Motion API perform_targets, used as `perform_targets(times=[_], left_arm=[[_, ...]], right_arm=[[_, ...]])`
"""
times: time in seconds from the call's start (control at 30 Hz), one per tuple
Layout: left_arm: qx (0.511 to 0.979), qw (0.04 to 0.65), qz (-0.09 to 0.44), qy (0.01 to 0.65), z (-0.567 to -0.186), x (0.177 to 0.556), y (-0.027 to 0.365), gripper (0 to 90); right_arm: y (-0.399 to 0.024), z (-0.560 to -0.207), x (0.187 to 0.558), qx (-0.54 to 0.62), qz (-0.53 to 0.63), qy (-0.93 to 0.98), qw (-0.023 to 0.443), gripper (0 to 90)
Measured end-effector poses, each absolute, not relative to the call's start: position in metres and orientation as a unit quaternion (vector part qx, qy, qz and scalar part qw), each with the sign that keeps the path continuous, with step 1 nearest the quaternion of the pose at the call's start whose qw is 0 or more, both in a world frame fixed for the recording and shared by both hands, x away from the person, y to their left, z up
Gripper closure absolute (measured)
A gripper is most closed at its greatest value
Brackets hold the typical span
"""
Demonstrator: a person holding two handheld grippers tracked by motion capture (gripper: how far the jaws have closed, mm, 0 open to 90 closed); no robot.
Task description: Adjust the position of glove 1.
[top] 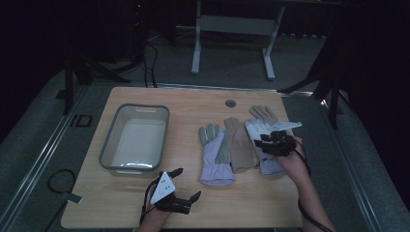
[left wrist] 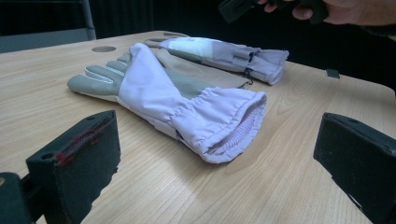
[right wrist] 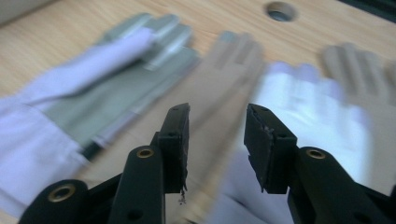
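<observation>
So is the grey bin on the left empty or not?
Empty: the grey bin shows only its bare pale floor in the high view, with the gloves outside it.

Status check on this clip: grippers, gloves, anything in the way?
Left hand-held gripper open, on table's near edge. Right hand-held gripper open above gloves. Gloves flat, overlapping. Bin at left; nothing blocking.

**Q:** What identifies your left gripper [top: 186, 185]?

**A:** Two black jaws with flat faces, red marks along one pad edge, and a white three-cornered plate on top carrying small dark dots.

**Q:** And your right gripper [right wrist: 217, 144]?

**A:** Black jaw arms, each with brass-ringed holes. A black cable [top: 309, 218] trails along your forearm. Both your forearms are bare, with no sleeves visible.
</observation>
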State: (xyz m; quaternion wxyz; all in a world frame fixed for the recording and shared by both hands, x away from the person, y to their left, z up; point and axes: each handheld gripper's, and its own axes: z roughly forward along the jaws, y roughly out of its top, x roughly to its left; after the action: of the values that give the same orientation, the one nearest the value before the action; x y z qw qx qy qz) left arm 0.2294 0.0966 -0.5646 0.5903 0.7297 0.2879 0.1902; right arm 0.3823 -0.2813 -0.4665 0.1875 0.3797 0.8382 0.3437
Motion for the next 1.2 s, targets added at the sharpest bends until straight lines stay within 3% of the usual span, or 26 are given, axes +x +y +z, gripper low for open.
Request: perform_targets(times=[0.3,0.7,0.97,1.2], left_arm=[[0.729,0.591,0.189,0.289,-0.565,0.230,0.097,0.4],[0.729,0.590,0.189,0.290,-0.565,0.230,0.097,0.4],[0.728,0.591,0.189,0.292,-0.565,0.230,0.097,0.4],[0.728,0.590,0.191,0.292,-0.565,0.230,0.097,0.4]], right_arm=[[-0.327,-0.472,0.404,0.394,0.276,0.861,0.164,58.6],[-0.323,-0.511,0.428,0.387,0.237,0.884,0.110,52.6],[-0.323,-0.520,0.432,0.391,0.237,0.884,0.092,63.1],[-0.316,-0.518,0.420,0.414,0.237,0.870,0.120,76.2]])
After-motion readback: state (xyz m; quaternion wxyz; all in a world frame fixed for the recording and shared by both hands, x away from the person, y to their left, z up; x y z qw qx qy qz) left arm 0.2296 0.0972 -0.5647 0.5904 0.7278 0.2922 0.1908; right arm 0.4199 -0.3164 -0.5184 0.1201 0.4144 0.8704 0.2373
